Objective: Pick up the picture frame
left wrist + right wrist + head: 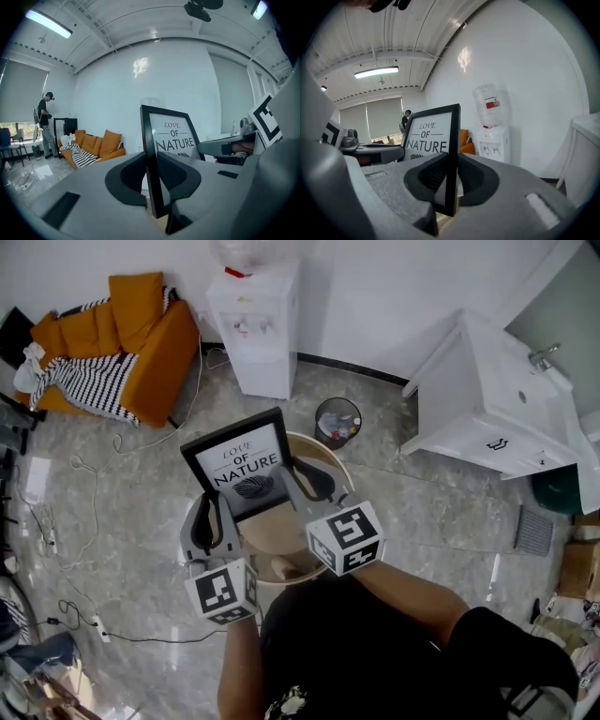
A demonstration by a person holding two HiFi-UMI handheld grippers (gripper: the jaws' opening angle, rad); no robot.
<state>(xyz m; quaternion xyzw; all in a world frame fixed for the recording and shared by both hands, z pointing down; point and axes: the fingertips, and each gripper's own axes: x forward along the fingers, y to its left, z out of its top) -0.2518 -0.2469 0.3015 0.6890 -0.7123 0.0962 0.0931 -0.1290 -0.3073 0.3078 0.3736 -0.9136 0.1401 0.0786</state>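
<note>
Frame: the picture frame [246,465] has a black moulding and a white print reading "LOVE OF NATURE". It hangs in the air over the round wooden counter [267,538], its top edge leaning to the far side, and it looks clear of the counter top.
Left tongs: the left tongs [214,507] are clamped on the frame's left upright, low down. The left gripper view shows the black edge pinched between both sides with no gap.
Right tongs: the right tongs [307,482] are clamped on the right upright, also near the bottom. The right gripper view shows the thin edge squeezed in the same way.
Weight: probably light, since two narrow pinches carry it without visible sag.
Stiffness: the moulding looks rigid, so it should move as one flat board and not bend.
Slip: the black finish looks smooth. Held only by its lower edges, the frame could pivot and tip forward or back if either pinch eases.
Fragility: the front may be glazed, though I cannot tell glass from plastic. A knock against the counter rim could chip a corner or crack the face.
Best hold: on the two side uprights at matching heights, never on the print face.
Surroundings: an orange sofa [141,324] stands far left, a water dispenser [255,324] beyond the frame, and a small bin [337,421] on the floor just right of it.
</note>
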